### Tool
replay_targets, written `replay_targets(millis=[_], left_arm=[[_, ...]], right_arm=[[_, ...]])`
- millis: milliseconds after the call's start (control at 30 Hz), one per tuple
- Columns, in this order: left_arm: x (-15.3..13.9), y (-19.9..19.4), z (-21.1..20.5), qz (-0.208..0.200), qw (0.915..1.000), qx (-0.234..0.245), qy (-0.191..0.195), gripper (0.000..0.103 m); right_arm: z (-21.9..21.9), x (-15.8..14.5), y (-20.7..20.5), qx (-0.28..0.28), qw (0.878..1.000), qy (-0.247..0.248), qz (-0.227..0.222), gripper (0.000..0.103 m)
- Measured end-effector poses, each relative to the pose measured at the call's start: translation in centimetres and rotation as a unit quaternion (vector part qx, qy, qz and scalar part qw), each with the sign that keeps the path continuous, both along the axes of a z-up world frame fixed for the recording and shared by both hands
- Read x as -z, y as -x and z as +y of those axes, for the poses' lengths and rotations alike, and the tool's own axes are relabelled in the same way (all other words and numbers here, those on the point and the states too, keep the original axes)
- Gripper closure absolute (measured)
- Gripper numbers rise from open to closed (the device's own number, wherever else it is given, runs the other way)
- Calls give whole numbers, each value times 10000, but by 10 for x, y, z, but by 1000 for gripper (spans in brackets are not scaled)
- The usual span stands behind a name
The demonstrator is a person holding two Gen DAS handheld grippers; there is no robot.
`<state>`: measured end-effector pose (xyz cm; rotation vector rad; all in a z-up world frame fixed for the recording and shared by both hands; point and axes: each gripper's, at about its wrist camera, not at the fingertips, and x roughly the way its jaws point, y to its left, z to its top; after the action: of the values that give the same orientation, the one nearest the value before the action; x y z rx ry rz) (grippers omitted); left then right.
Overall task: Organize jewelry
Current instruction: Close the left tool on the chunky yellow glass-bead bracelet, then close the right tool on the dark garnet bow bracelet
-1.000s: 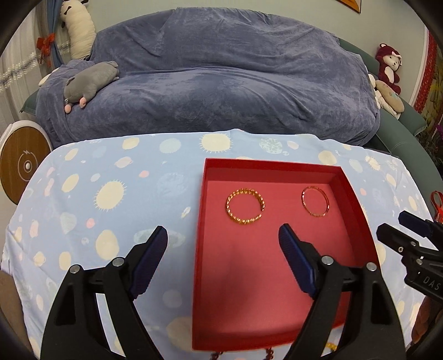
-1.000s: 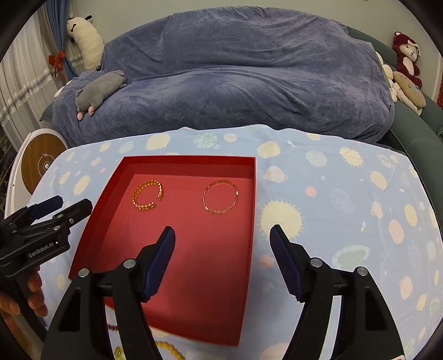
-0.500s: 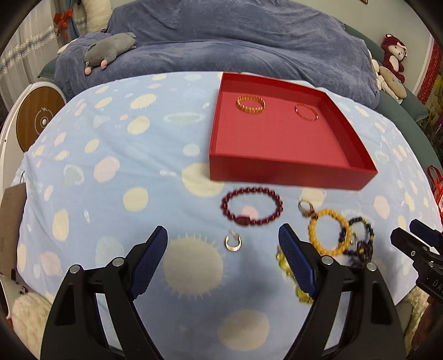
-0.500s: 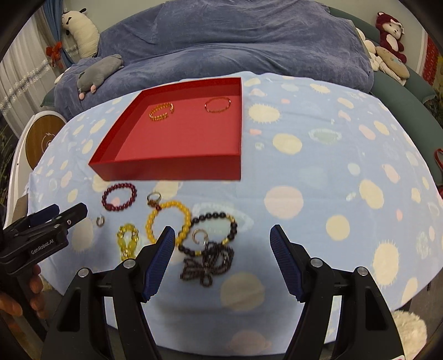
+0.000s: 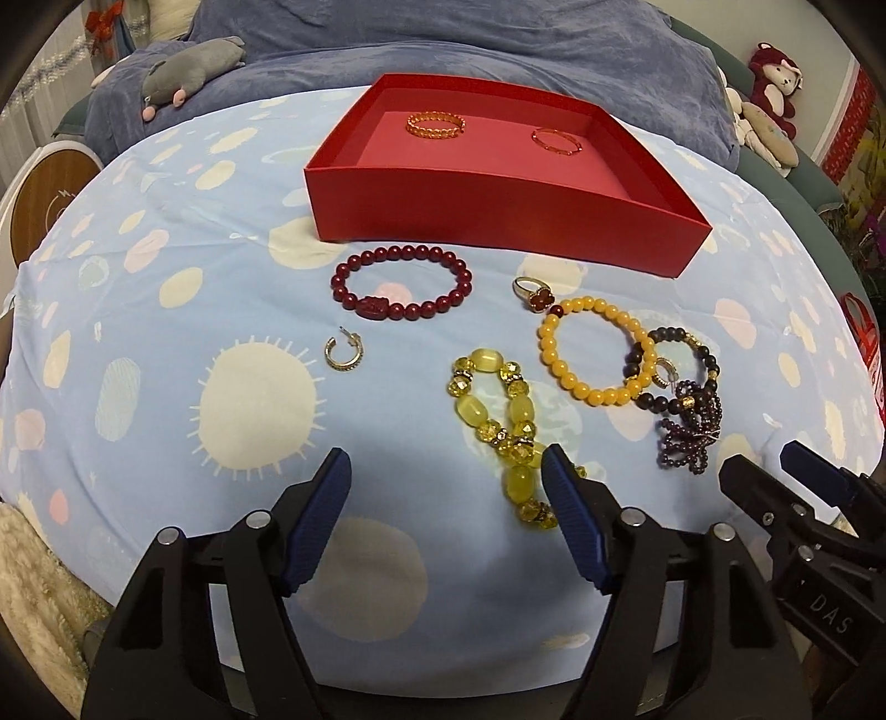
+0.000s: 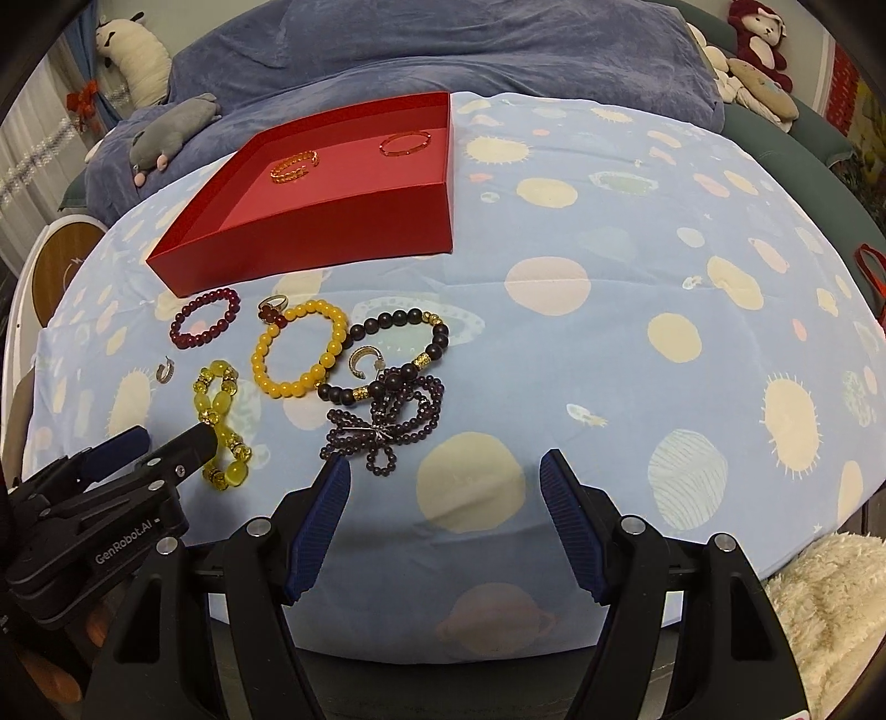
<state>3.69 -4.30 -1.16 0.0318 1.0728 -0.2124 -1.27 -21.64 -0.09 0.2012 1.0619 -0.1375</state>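
A red tray (image 5: 498, 216) (image 6: 310, 232) holds a gold bracelet (image 5: 435, 123) and a thin red-gold bangle (image 5: 555, 140). In front of it on the cloth lie a dark red bead bracelet (image 5: 401, 281), a ring with a red stone (image 5: 532, 293), an orange bead bracelet (image 5: 601, 350), a yellow bead bracelet (image 5: 506, 426), a dark bead bracelet (image 6: 396, 354), purple beads (image 6: 382, 426) and a hoop earring (image 5: 343, 353). My left gripper (image 5: 446, 487) is open and empty near the yellow bracelet. My right gripper (image 6: 446, 487) is open and empty, just right of the purple beads.
The table has a light blue patterned cloth (image 6: 637, 310) and a rounded front edge. A sofa under a blue cover (image 5: 443, 39) with plush toys (image 5: 188, 61) stands behind. A second hoop earring (image 6: 365, 360) lies inside the dark bracelet.
Both grippers have pulled back from above the tray toward the table's near edge and dropped lower. The loose jewelry in front of the tray has come into view. Both stay open.
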Motion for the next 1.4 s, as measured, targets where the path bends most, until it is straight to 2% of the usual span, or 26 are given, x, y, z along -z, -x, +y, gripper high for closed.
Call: replay_targets(millis=[67, 133, 267, 333, 400, 667, 900, 1167, 1300, 1400], left_arm=[[1, 0, -3, -28, 10000, 21, 11, 41], [1, 1, -5, -77, 9999, 103, 23, 47], [0, 3, -11, -122, 9995, 270, 103, 68], [0, 4, -11, -120, 9992, 339, 164, 75], [1, 4, -11, -96, 9987, 435, 258, 93], [-9, 3, 10, -274, 9988, 311, 263, 93], [-5, -1, 37, -199, 9997, 2, 161, 93], [0, 3, 35, -194, 9998, 21, 109, 93], [1, 3, 34, -219, 9997, 24, 106, 93], [1, 4, 33, -223, 9997, 24, 108, 93]], right_arm=[[1, 1, 0, -9, 10000, -1, 11, 35], [2, 2, -1, -23, 10000, 2, 20, 35], [3, 4, -3, -53, 10000, -4, 19, 35], [4, 5, -4, -71, 10000, -20, 21, 35], [5, 5, -5, -96, 9999, -47, 20, 35], [11, 6, -7, -266, 9996, -112, -21, 35], [19, 5, -9, -393, 9991, -115, -77, 38], [25, 11, -16, -439, 9989, -165, -20, 43], [28, 15, -18, -465, 9989, -50, -25, 45], [29, 15, -20, -471, 9988, 89, -61, 50]])
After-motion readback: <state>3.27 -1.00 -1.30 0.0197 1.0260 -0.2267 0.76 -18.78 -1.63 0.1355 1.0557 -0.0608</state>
